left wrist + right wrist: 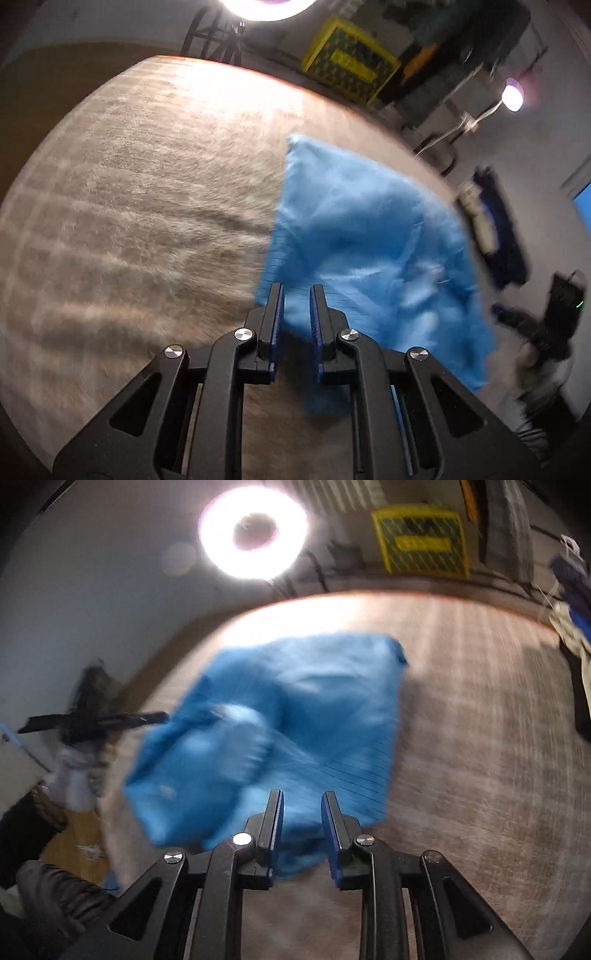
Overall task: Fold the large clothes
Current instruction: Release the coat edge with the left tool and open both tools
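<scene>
A light blue garment (369, 236) lies in a loose folded heap on the beige-grey cloth table top (140, 206). Both views are motion-blurred. My left gripper (297, 291) is open, its fingertips over the garment's near left corner with fabric showing between the jaws. In the right wrist view the garment (295, 716) lies ahead, and my right gripper (302, 799) is open over its near edge. The left gripper (92, 722) shows there as a dark blurred shape at the garment's left side.
A ring light (253, 531) glares beyond the table's far edge. A yellow crate (347, 62) stands behind the table. Dark clothes (495, 229) hang at the right in the left wrist view. A small lamp (513, 94) glows at the back right.
</scene>
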`<state>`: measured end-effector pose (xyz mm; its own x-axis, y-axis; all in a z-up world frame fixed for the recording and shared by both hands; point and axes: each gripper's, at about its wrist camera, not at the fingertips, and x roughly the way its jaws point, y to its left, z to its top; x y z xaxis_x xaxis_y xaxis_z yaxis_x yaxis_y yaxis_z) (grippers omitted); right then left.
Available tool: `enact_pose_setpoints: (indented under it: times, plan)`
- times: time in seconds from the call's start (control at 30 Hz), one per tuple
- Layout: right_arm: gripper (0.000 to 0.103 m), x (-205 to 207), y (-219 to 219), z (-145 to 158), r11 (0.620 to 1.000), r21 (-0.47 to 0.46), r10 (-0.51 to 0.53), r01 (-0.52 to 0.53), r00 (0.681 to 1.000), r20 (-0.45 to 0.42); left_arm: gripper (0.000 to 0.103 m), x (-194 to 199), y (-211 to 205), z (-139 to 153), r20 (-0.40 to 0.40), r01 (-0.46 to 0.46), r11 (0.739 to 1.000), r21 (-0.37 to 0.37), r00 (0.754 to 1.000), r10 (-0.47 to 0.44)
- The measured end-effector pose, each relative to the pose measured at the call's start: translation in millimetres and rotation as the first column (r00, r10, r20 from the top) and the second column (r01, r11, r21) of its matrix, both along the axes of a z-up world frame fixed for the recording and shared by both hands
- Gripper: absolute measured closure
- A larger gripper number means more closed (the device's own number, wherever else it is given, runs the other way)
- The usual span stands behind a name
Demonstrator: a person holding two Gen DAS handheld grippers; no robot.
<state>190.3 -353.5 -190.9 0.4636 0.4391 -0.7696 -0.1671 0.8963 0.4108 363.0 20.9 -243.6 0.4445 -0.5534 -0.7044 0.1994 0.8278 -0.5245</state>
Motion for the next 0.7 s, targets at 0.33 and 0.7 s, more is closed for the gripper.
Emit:
enact_pose_setpoints:
  times: [0.33, 0.7]
  plan:
    - [0.084, -4.8, 41.6, -33.7, 0.963, -0.197, 0.164, -0.183, 0.981, -0.106, 0.092, -3.6, -23.1, -25.4, -0.078, 0.069, 0.992, 0.107, 0.995, -0.061]
    - [0.031, -12.1, -39.1, -7.4, 0.998, 0.064, -0.015, 0.016, 1.000, -0.021, 0.045, 16.9, 28.0, 3.0, -0.112, -0.033, 0.988, -0.153, 0.994, 0.016]
